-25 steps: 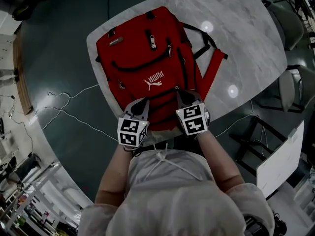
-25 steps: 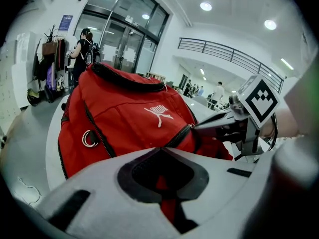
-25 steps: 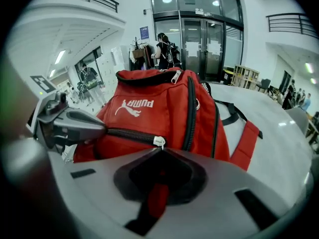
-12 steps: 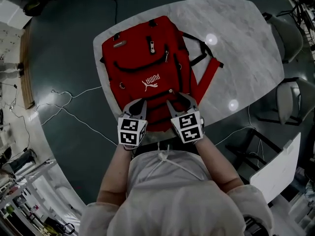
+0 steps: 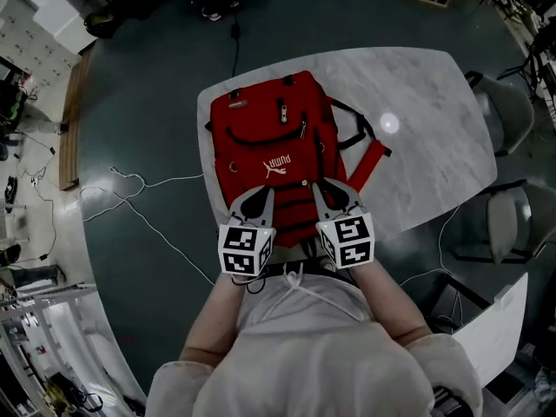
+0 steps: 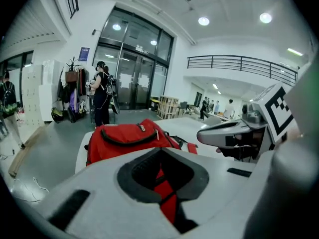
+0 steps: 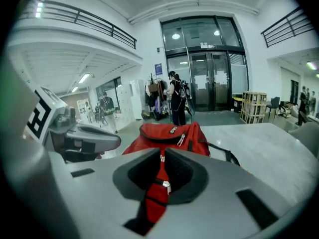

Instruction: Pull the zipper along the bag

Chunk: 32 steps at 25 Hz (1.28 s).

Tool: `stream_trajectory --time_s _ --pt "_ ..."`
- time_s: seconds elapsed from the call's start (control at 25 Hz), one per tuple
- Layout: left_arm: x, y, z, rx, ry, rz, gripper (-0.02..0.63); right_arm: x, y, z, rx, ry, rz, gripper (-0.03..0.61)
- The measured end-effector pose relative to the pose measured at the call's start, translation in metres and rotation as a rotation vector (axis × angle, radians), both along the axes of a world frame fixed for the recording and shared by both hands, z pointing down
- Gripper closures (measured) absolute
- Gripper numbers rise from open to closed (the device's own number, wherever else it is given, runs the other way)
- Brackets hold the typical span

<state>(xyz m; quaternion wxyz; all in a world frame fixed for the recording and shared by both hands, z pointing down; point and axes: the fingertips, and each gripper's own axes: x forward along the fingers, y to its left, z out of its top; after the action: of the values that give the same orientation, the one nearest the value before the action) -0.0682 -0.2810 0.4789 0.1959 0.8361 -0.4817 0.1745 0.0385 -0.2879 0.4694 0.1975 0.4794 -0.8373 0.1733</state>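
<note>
- Left gripper [image 6: 160,151]: fingertips pressed together, pinching a fold of red fabric from the bag [image 6: 128,136]; fold stands in the hollow just behind the tips
- Right gripper [image 7: 162,152]: fingertips closed down to a thin sliver of red bag fabric; small metal zipper pull [image 7: 166,186] visible in the hollow behind the tips; cannot tell whether the pull itself is clamped
- Head view: both grippers side by side on the near end of the bag, tips pointing away from the person, marker cubes [image 5: 245,248] toward the body
- Bag lying flat on a pale marble-look table [image 5: 434,94], at the person's left end of it, close to the edge; front pockets and white logo facing up, black straps spilling out on the right side
- Two chairs [image 5: 511,68] at the table's right
- Thin pale cable [image 5: 130,181] looping over the dark floor to the left
- Glass doors [image 7: 212,81] in the background, people standing near them
</note>
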Motion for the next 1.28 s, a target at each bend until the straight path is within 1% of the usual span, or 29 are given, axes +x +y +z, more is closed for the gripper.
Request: stream_trajectory --time_s 0.2,0.28,0.32,0.48,0.68,0.88,1.28 --pt "0.006 0.003 -0.061 0.121 0.071 -0.049 0.594 0.007 0.004 -0.047 0.092 -0.072 -0.007 0.545" --pt "0.009 0.009 -0.083 0.163 0.101 -0.063 0.594 0.008 0.01 -0.063 0.134 -0.074 -0.025 0.546" --pt "0.011 0.012 -0.093 0.186 0.102 -0.066 0.594 0.009 0.013 -0.071 0.161 -0.073 -0.032 0.548" --pt "0.021 0.02 -0.123 0.293 0.062 -0.067 0.594 0.019 0.019 -0.103 0.275 -0.11 -0.022 0.551" --pt "0.019 0.024 -0.151 0.378 0.07 -0.095 0.594 0.013 0.021 -0.122 0.316 -0.124 -0.049 0.552" --pt "0.015 0.028 -0.163 0.412 0.07 -0.122 0.594 0.006 0.026 -0.131 0.339 -0.123 -0.089 0.552" --pt "0.009 0.03 -0.162 0.413 0.069 -0.142 0.594 -0.002 0.025 -0.13 0.333 -0.112 -0.122 0.552"
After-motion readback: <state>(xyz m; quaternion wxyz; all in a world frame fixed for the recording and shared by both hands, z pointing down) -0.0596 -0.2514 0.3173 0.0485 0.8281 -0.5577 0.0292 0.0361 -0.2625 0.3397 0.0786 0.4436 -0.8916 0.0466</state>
